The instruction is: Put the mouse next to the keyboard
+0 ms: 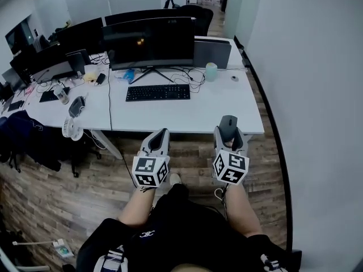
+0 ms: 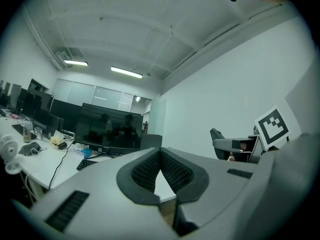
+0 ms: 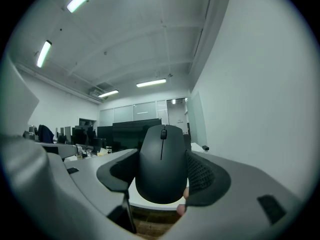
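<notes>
My right gripper is clamped on the mouse, nose up, just short of the desk's near edge; my left gripper has its jaws pressed together on nothing; the keyboard lies well ahead, below the monitor. I'd reach forward over the bare desk right of the keyboard; level the mouse; lower until it touches; only then release.

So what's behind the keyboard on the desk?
Behind the keyboard stands a big dark monitor on its stand, with cables trailing beside it. The monitor covers whatever is behind its screen.
</notes>
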### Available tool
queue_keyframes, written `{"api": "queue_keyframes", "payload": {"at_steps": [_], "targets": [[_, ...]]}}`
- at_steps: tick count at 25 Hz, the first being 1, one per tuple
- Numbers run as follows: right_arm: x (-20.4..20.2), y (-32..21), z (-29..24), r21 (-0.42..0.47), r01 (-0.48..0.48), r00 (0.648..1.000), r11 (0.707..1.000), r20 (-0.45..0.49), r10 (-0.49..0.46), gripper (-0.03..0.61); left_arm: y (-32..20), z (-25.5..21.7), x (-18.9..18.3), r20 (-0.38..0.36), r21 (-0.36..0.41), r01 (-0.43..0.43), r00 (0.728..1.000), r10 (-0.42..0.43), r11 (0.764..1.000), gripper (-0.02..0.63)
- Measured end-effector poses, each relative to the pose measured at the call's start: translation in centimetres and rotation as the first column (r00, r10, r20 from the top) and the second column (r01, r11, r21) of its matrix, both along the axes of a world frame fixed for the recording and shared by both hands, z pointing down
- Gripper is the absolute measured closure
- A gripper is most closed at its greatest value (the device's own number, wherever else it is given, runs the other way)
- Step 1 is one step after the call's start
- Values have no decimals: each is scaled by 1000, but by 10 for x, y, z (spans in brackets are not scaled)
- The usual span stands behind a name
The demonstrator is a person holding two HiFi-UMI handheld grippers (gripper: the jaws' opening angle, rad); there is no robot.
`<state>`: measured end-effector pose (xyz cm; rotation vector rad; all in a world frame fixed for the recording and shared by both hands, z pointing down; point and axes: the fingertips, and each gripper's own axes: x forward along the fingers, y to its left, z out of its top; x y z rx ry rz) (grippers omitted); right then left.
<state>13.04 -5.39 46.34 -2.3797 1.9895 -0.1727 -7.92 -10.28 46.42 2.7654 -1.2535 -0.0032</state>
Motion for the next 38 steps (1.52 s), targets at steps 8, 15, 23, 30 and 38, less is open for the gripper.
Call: {"api": "queue_keyframes", "payload": {"at_steps": [8, 15, 23, 30, 38], "targets": [[43, -121, -9, -25, -28, 1000, 999, 9, 28, 270, -128, -10, 51, 16, -20, -47, 999, 48, 999, 597], [68, -232, -1, -74, -44, 999, 996, 26, 46, 270, -238, -5, 74, 27, -56, -63, 998, 64, 996, 597], [93, -327, 13, -122, -38, 998, 992, 38, 43, 270, -328, 3, 93, 76, -61, -57, 995, 62, 997, 597], [125, -382, 37, -186, 32, 999, 982, 46, -24, 270, -362, 11, 107, 68, -96, 40, 997, -34, 995, 597], [163, -427, 84, -291, 107, 993, 951, 73, -89, 270, -377, 5, 126, 69, -101, 145, 988, -138, 984, 597]]}}
